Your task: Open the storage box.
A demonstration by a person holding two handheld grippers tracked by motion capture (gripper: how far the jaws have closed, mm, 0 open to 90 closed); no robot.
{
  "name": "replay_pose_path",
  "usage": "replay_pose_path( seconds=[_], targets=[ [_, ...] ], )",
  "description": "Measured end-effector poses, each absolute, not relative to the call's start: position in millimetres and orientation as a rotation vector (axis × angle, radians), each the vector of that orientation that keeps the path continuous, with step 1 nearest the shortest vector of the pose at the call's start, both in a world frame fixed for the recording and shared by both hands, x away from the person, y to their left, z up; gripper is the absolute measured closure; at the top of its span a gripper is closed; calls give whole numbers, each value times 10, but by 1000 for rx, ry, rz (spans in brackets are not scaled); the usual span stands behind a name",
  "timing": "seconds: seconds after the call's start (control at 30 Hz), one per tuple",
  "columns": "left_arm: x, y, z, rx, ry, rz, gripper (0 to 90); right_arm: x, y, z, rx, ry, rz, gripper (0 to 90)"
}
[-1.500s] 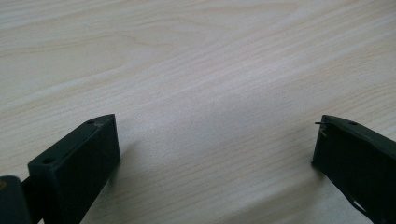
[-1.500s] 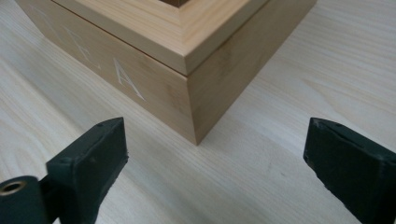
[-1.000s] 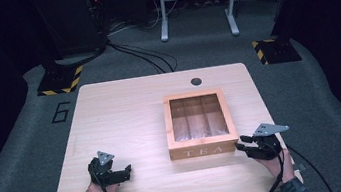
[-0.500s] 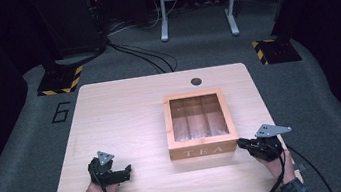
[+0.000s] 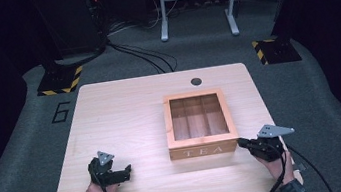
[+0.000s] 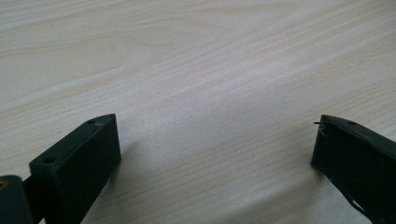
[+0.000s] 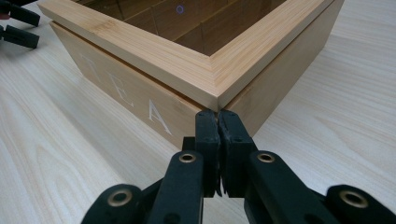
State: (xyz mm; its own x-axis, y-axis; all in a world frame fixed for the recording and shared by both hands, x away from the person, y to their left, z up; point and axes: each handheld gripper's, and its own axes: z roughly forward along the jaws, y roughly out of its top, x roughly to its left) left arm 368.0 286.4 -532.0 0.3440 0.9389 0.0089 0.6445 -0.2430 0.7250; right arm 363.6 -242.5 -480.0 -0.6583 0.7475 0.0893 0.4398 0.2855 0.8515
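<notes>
- The wooden tea box (image 5: 199, 124) sits right of centre on the table (image 5: 122, 128), lid down.
- The right gripper (image 7: 217, 122) has just closed its jaws; they now meet on nothing, tips at the box's near right corner.
- The left gripper (image 5: 127, 171) rests near the table's front left, jaws wide apart over bare wood.

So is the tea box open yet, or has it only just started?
Only just started. The tea box is shut, its lid flat. The right claw has just closed, empty, its tips at the box's near corner under the lid edge. The left claw waits open over the table. Lifting the lid probably remains.
</notes>
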Motion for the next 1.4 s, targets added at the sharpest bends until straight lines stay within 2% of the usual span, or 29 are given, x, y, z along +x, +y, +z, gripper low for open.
replay_pose_path(
  seconds=[1.4],
  targets=[
    [3678,2864,-5319,1982,1375,605,15,3658,-2387,-4705,997,2072,1442,866]
  ],
)
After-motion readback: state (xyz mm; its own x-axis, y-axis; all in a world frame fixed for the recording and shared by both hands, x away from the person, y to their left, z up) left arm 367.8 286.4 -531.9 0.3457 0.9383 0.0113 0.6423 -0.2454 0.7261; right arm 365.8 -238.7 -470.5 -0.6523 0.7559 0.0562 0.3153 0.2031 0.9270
